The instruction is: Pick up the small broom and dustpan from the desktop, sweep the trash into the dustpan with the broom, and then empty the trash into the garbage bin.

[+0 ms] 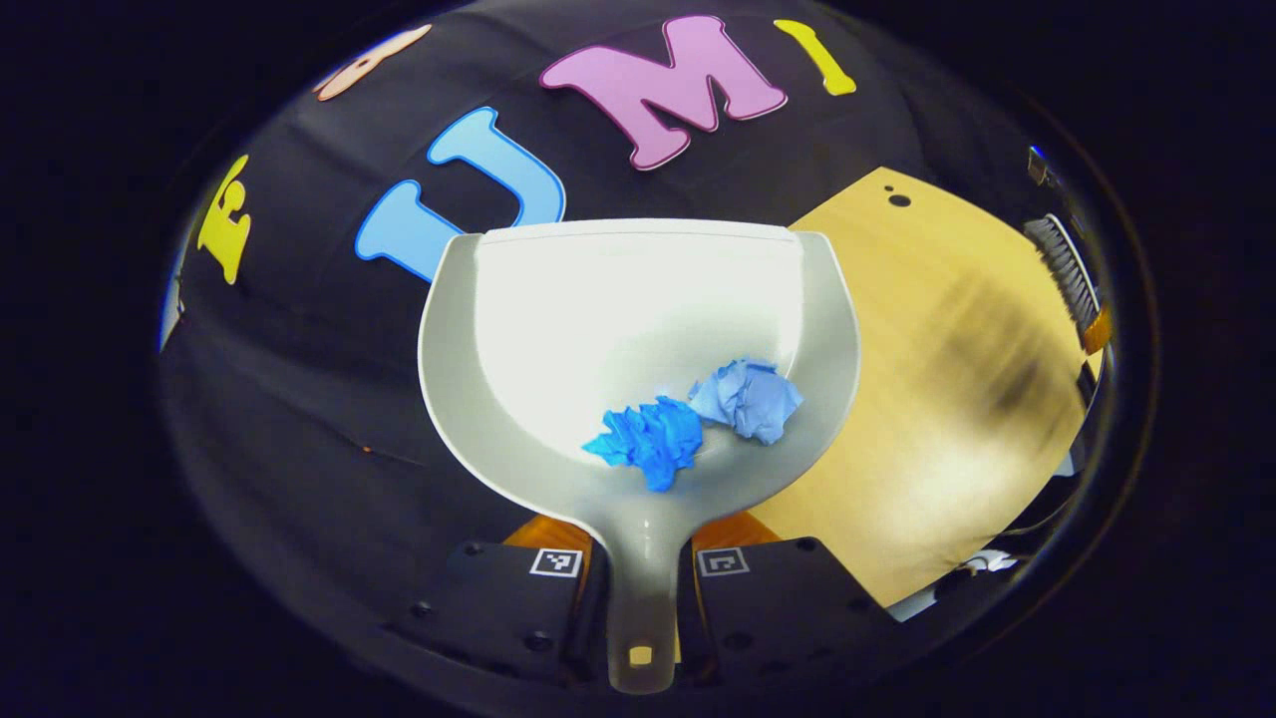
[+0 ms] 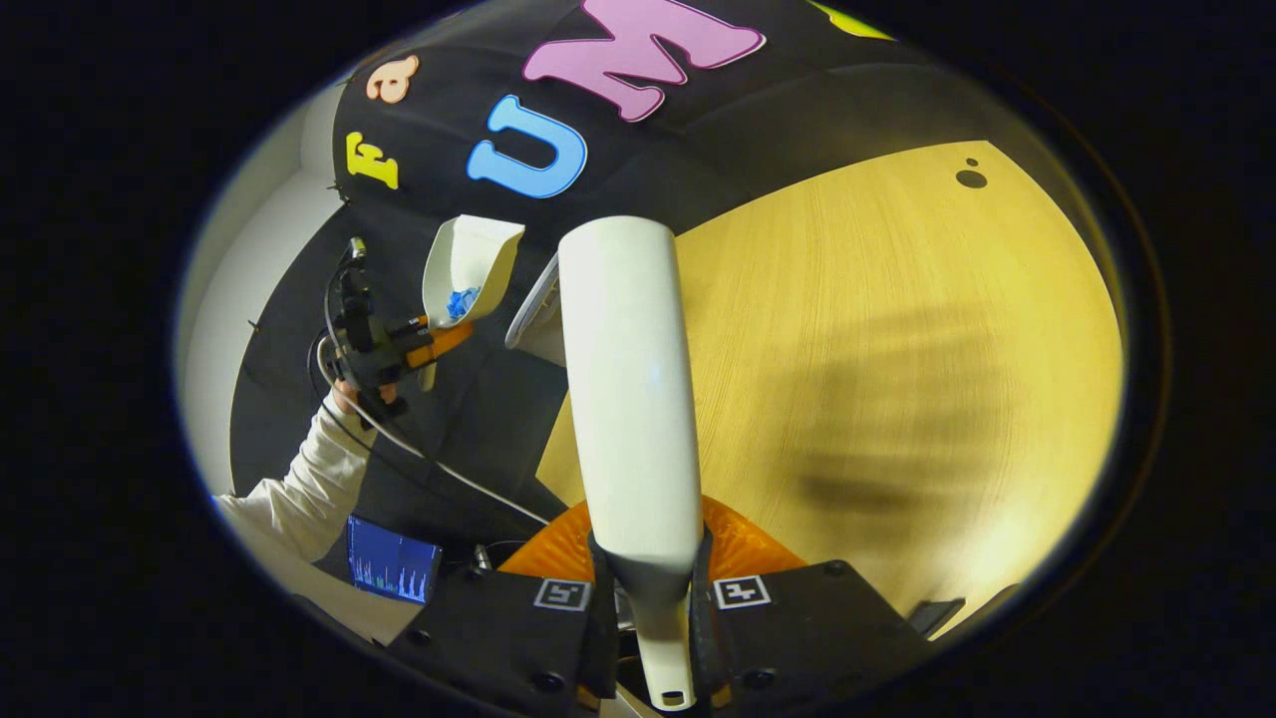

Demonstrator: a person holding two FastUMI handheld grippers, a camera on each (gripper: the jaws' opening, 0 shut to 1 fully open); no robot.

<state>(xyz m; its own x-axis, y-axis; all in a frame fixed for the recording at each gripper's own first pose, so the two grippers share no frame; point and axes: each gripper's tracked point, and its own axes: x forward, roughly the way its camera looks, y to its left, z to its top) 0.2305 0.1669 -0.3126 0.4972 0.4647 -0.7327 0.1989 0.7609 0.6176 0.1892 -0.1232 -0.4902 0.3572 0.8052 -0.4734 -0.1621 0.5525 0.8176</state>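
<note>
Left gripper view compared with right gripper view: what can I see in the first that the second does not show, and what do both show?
Left gripper view alone: two separate blue paper wads, darker and paler, and the left gripper shut on the dustpan handle. Right gripper view alone: the right gripper shut on the broom, a sleeve, a small screen. Both: dustpan, wooden desktop, black booth wall.

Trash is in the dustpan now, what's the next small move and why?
Probably carry the dustpan level to the bin: both blue wads sit in it, lifted off the desk by the left gripper. No bin shows yet.
</note>
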